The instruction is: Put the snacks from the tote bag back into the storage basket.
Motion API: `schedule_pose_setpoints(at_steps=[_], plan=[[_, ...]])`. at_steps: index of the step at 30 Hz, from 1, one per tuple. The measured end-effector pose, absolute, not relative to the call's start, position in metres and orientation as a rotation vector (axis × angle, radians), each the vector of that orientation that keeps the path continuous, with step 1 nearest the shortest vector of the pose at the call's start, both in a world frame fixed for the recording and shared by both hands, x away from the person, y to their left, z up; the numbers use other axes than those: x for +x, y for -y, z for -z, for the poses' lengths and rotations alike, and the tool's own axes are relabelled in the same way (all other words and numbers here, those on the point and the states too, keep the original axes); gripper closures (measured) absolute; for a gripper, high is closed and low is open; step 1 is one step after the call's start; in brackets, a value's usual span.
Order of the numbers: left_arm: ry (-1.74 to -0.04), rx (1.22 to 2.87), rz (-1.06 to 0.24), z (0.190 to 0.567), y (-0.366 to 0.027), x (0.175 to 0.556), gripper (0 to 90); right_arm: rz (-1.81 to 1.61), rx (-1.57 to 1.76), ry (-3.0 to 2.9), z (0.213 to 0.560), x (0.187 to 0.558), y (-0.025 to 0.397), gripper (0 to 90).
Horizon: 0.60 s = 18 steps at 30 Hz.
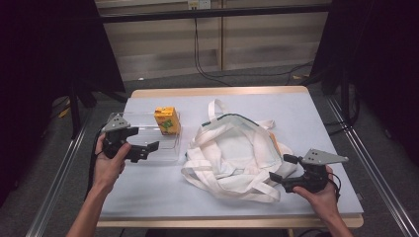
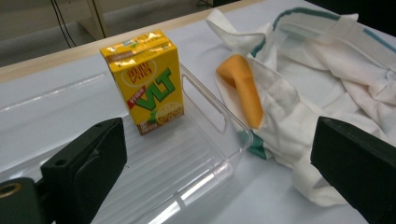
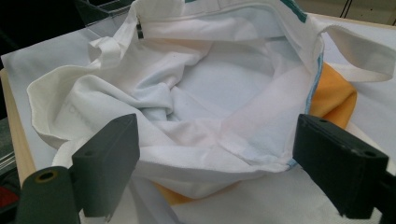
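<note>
Carton (image 2: 145, 81) label — "VLT" green, upright in tray (image 2: 205, 154).

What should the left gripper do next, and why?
Probably ease the left gripper forward to bring its open jaws around the yellow lemon tea carton. The carton stands upright in the clear plastic tray, untouched, just ahead of the jaws, while the white tote bag lies open beside the tray.
</note>
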<state>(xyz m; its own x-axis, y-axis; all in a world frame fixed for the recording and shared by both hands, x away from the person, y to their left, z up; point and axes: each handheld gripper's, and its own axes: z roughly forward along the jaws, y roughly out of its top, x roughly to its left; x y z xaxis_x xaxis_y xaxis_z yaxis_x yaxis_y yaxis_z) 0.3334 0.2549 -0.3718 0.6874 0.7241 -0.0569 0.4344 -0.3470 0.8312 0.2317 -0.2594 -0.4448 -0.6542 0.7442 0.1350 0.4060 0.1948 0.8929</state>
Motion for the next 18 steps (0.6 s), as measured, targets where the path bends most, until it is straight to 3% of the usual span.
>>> schedule_pose_setpoints(at_steps=[18], plan=[[-0.999,1.899,-0.426,0.412,-0.284,0.262,1.7,-1.449,1.132,-2.088,0.443,0.229,0.266,17.3]])
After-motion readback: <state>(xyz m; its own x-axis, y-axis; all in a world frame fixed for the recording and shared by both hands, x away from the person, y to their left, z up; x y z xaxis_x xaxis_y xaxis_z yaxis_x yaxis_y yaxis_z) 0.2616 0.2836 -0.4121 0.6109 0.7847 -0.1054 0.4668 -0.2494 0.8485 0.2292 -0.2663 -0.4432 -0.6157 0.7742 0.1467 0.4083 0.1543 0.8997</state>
